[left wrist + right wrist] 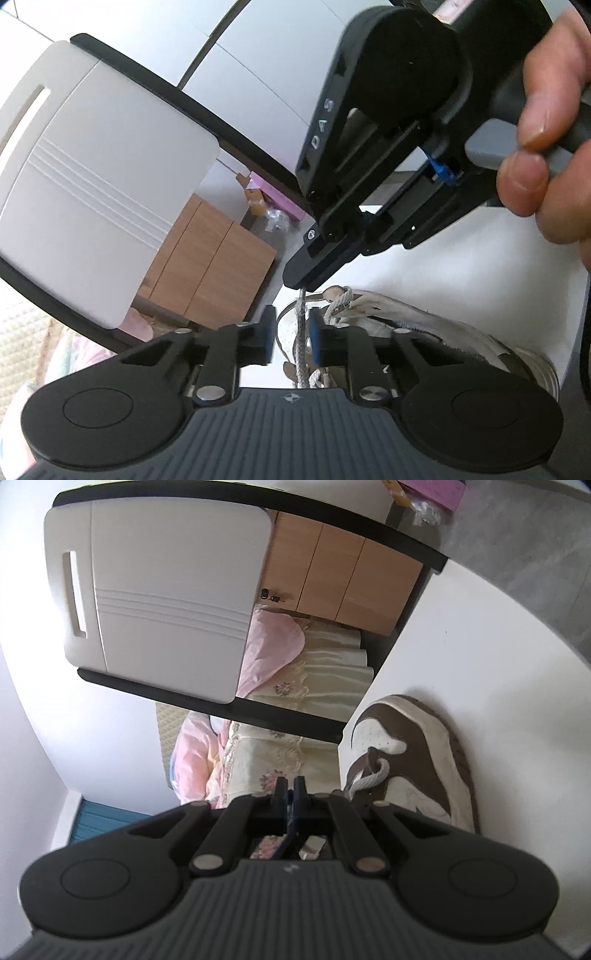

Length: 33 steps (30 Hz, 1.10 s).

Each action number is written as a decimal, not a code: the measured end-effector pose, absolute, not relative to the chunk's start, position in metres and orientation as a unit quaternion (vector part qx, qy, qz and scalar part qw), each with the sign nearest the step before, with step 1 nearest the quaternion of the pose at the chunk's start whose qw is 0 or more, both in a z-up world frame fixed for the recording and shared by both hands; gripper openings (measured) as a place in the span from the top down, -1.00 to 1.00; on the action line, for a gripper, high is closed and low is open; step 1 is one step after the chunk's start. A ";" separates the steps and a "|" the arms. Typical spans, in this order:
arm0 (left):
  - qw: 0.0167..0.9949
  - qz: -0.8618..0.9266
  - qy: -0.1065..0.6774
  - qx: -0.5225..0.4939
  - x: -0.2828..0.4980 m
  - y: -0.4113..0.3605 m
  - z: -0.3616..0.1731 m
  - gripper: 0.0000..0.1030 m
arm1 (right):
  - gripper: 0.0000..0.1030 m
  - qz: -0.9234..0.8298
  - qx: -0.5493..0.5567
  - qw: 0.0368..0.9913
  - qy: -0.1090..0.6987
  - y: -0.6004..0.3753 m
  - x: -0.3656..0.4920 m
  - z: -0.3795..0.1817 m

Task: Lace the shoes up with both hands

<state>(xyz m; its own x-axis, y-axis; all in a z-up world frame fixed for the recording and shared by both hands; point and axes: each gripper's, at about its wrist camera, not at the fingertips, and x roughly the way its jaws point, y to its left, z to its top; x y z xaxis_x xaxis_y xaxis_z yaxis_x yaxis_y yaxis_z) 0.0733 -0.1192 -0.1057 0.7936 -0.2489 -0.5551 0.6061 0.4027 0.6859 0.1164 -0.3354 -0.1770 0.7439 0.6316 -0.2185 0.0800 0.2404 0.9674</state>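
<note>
Left wrist view shows my left gripper [290, 339] low in the picture, its 2 black fingers with blue pads [317, 338] standing a little apart. A grey braided shoelace [301, 343] runs upright through the gap between them, and I see free space on both sides of it, so the pads do not press on it. Above, my right gripper [303, 282] comes in from the upper right, held by a person's hand [546, 147], and its black tips are pressed together on the upper end of the same shoelace, which hangs straight down from them. Behind the lace lies the worn brown and white leather sneaker [406, 321] on the white table top [461, 266]. In the right wrist view, the 2 fingers of the right gripper [290, 797] are closed against each other with only a thin line between them; the lace itself I cannot see there. The sneaker [413, 768] rests on its sole at the right, near the table edge, with a white twisted lace loop [369, 779] at its eyelets. A white plastic chair back [166, 602] stands beyond the table.
</note>
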 end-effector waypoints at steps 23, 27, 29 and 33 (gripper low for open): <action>0.811 -0.271 0.176 0.488 0.063 -0.113 -0.117 0.74 | 0.94 0.181 0.592 0.720 0.314 -0.334 0.119 -0.182; 0.809 -0.278 0.178 0.486 0.056 -0.115 -0.115 0.75 | 0.94 0.185 0.592 0.718 0.316 -0.333 0.120 -0.182; 0.807 -0.286 0.183 0.483 0.048 -0.120 -0.107 0.86 | 0.93 0.185 0.593 0.716 0.318 -0.333 0.120 -0.183; 0.816 -0.283 0.187 0.468 0.053 -0.122 -0.104 0.94 | 0.92 0.189 0.597 0.711 0.320 -0.332 0.121 -0.185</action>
<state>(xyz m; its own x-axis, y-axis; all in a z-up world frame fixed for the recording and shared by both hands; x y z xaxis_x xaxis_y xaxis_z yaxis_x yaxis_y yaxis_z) 0.0531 -0.1220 -0.1041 0.7693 -0.2870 -0.5708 0.6376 0.4011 0.6578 0.1206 -0.3322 -0.1845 0.7245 0.6502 -0.2290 0.1137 0.2150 0.9700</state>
